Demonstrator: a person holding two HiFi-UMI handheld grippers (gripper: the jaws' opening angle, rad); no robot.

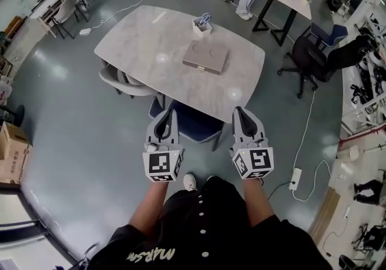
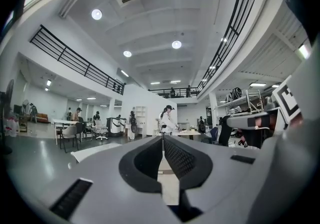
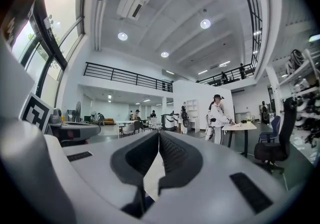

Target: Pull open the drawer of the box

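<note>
A person stands at the near edge of a pale oval table (image 1: 145, 34), holding the left gripper (image 1: 164, 116) and the right gripper (image 1: 240, 112) side by side, level and well short of the flat grey box (image 1: 205, 58). The box lies near the middle of the tabletop, its drawer closed, just beside a small white holder (image 1: 202, 25) with scissors. In both gripper views the jaws meet at their tips and grip nothing. A blue chair (image 1: 196, 125) sits tucked under the table's near side.
</note>
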